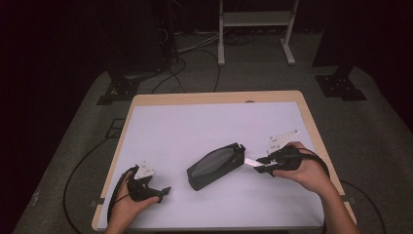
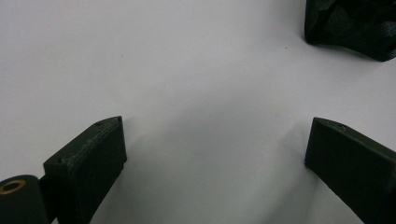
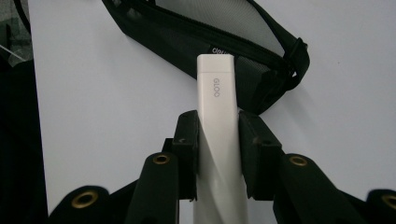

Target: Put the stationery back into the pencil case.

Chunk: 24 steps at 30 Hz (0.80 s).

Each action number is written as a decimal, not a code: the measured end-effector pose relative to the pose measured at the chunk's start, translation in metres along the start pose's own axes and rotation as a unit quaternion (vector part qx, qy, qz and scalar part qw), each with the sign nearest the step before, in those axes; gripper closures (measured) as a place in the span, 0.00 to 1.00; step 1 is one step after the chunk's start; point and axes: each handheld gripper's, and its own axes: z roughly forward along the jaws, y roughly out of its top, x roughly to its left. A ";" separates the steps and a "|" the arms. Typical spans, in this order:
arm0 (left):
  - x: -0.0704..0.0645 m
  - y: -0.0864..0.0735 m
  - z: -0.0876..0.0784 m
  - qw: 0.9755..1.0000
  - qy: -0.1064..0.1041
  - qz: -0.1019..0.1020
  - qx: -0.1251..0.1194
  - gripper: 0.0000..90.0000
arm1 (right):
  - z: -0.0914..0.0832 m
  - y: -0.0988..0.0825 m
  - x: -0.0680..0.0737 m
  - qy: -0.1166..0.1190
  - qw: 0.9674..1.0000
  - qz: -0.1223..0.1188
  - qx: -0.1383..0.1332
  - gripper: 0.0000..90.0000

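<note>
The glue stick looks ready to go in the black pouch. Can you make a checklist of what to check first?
1. Right gripper shut on the glue stick: ok.
2. Stick points toward the pouch: ok.
3. Pouch open to take it: cannot tell.
4. Left gripper open and free to steady the pouch: ok.
5. Left gripper touching the pouch: not ok, it sits apart.
6. White mat between stick and pouch bare: ok.

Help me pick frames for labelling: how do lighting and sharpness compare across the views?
High view: bright white table mat, surroundings nearly black, slightly soft. Left gripper view: soft shadows, black mesh pouch corner blurred. Right gripper view: white glue stick lettering readable, near fingers soft.
</note>
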 end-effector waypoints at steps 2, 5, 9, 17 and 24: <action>0.000 0.000 0.000 1.000 -0.001 -0.002 0.000 0.05 | 0.000 0.003 -0.001 0.001 1.000 -0.001 -0.001 0.76; 0.000 0.000 0.000 1.000 -0.001 -0.003 -0.001 0.05 | 0.001 0.008 -0.001 0.002 1.000 -0.007 -0.004 0.76; 0.000 0.000 0.000 1.000 -0.001 -0.001 0.001 0.05 | 0.003 0.015 -0.003 0.002 1.000 -0.013 -0.004 0.76; 0.000 0.000 0.000 1.000 -0.001 -0.001 0.003 0.05 | 0.009 0.027 -0.005 0.007 1.000 -0.017 0.000 0.76; 0.000 0.000 0.000 1.000 -0.001 -0.001 0.002 0.05 | 0.013 0.037 -0.005 0.011 1.000 -0.024 -0.003 0.76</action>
